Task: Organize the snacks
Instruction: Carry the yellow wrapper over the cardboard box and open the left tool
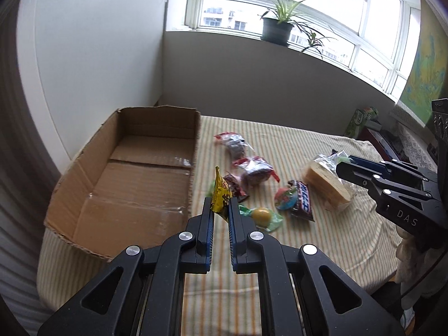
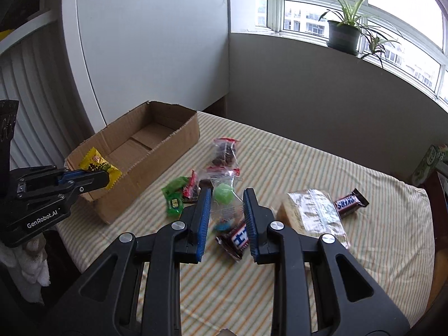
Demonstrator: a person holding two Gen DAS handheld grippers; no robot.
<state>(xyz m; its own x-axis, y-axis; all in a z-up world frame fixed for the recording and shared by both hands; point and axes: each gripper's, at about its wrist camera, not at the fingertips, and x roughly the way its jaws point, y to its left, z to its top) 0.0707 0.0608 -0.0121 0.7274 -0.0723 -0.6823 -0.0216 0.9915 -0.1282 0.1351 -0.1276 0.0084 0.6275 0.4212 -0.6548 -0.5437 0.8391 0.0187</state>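
Counting: two grippers, one cardboard box (image 1: 145, 173), one plant pot (image 1: 275, 29) on the windowsill, and two Snickers bars were in view.
Left gripper (image 1: 221, 204): clenched on a yellow snack packet (image 1: 219, 196), lifted above the striped cloth (image 1: 322, 238) beside the box.
Right gripper (image 2: 226, 196): clamped on a clear bag with a green sweet (image 2: 224, 194), raised over the pile.
Loose snacks: red-edged packets (image 1: 233, 144), a green packet (image 2: 174, 197) and wrapped bread (image 2: 313, 214) lay on the cloth near the box.
Writing: "SNICKERS" partly readable on a bar (image 2: 350, 201); "GenRobot.AI" and "DAS" on the grippers.
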